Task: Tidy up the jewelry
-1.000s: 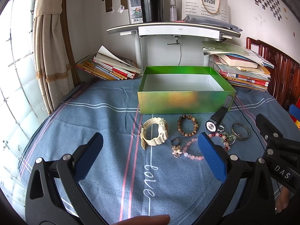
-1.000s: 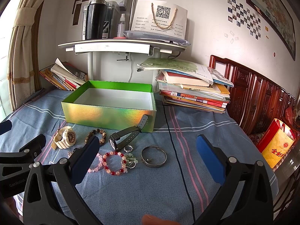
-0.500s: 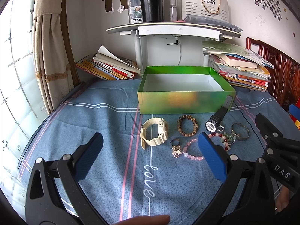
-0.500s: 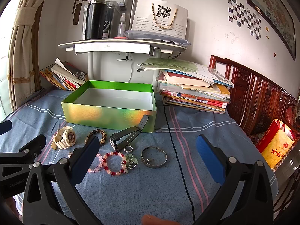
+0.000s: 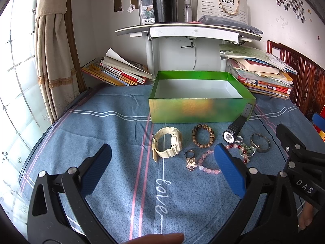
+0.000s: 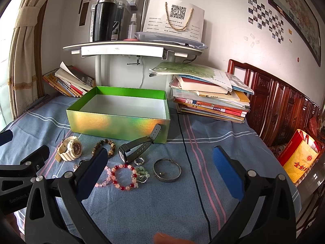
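Left wrist view: the left gripper (image 5: 162,160) hangs over the blue cloth (image 5: 113,134), jaws wide apart and empty. The green box (image 5: 200,111) sits at twelve o'clock, long axis left-right, open upward. The cream watch (image 5: 167,144) lies just before it.

Right wrist view: the right gripper (image 6: 160,162) is likewise spread and empty. The black watch (image 6: 135,148) at eleven o'clock leans its strap on the box front, pointing toward one o'clock. The silver bangle (image 6: 167,170) lies flat.

Before me, one bed under a blue striped sheet (image 5: 113,126). On it I count: green box (image 5: 200,111), open, at the back; cream watch (image 5: 167,143); brown bead bracelet (image 5: 203,135); black watch (image 5: 233,131) touching the box; silver bangle (image 6: 167,170); pink bead strand (image 5: 207,163); red-and-pink bracelet (image 6: 124,178); two book stacks (image 6: 211,99) at the rear corners.
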### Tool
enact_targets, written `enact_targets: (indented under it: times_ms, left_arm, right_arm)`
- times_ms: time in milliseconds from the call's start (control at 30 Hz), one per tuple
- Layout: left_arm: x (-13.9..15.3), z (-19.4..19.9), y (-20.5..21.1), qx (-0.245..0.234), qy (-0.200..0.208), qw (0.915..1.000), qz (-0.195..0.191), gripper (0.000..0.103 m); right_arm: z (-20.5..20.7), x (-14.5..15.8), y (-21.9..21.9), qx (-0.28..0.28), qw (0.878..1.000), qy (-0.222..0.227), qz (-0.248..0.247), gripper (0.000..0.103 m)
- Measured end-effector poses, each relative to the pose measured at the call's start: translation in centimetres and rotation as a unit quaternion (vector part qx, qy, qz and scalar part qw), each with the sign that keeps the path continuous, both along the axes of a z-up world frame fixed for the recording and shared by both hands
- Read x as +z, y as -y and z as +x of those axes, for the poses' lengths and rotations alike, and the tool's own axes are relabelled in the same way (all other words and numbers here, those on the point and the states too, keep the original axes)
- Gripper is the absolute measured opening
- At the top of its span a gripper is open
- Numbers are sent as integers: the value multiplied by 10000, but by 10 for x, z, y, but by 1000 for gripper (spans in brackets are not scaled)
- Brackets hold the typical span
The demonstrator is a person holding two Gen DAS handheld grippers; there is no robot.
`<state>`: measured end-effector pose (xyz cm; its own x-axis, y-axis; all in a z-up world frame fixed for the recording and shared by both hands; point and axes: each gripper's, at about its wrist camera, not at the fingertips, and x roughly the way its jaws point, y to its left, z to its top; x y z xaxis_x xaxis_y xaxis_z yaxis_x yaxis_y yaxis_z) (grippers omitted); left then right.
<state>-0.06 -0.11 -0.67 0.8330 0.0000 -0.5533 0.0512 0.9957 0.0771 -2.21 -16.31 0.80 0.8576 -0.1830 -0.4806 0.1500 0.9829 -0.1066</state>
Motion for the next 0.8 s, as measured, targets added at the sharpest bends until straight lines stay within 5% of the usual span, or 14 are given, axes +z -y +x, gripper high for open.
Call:
enact_targets:
  times_ms: [800]
  left_arm:
    - [-10, 12, -1, 66, -311, 9994, -102, 100]
  right_arm:
    - [5, -2, 2, -21, 9999, -18, -107, 101]
